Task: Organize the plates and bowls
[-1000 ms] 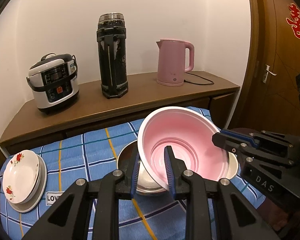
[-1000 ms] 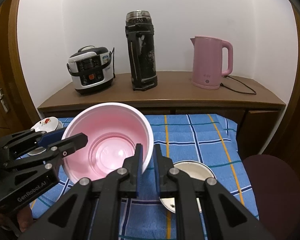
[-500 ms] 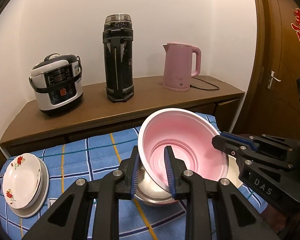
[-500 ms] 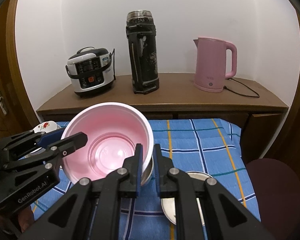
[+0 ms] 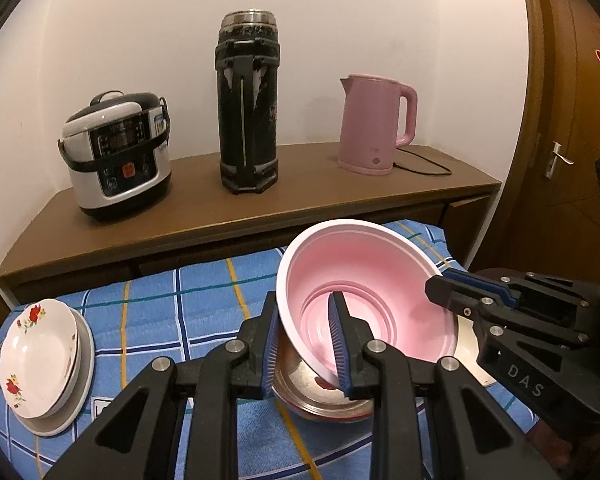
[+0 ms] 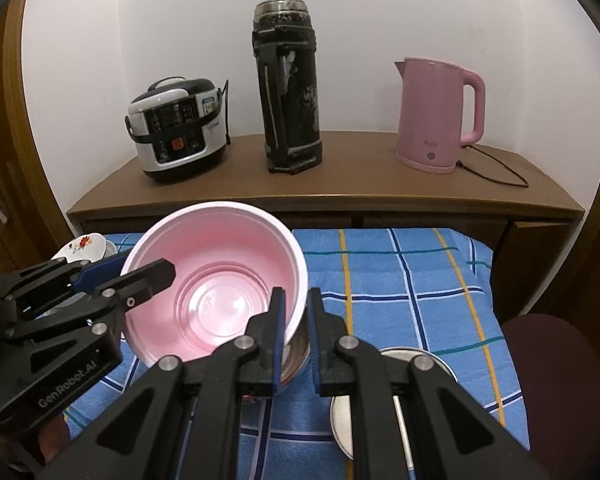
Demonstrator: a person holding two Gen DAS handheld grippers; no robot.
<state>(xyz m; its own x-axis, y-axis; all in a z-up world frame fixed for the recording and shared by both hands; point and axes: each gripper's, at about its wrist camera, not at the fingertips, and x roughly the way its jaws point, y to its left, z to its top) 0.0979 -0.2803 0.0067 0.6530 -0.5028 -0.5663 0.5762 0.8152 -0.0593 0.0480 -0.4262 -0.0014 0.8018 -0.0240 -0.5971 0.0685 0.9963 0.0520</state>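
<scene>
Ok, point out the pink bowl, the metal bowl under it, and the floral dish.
pink bowl [image 5: 384, 276]: left wrist view, inner back wall.
metal bowl [image 5: 312, 392]: left wrist view, inner surface below the pink bowl.
floral dish [image 5: 36, 356]: left wrist view, centre of the top dish's well.

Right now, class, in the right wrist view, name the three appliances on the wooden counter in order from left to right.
rice cooker → black flask → pink kettle

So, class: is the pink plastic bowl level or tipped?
Tipped: the pink plastic bowl leans with its opening facing the cameras, above the steel bowl.
</scene>
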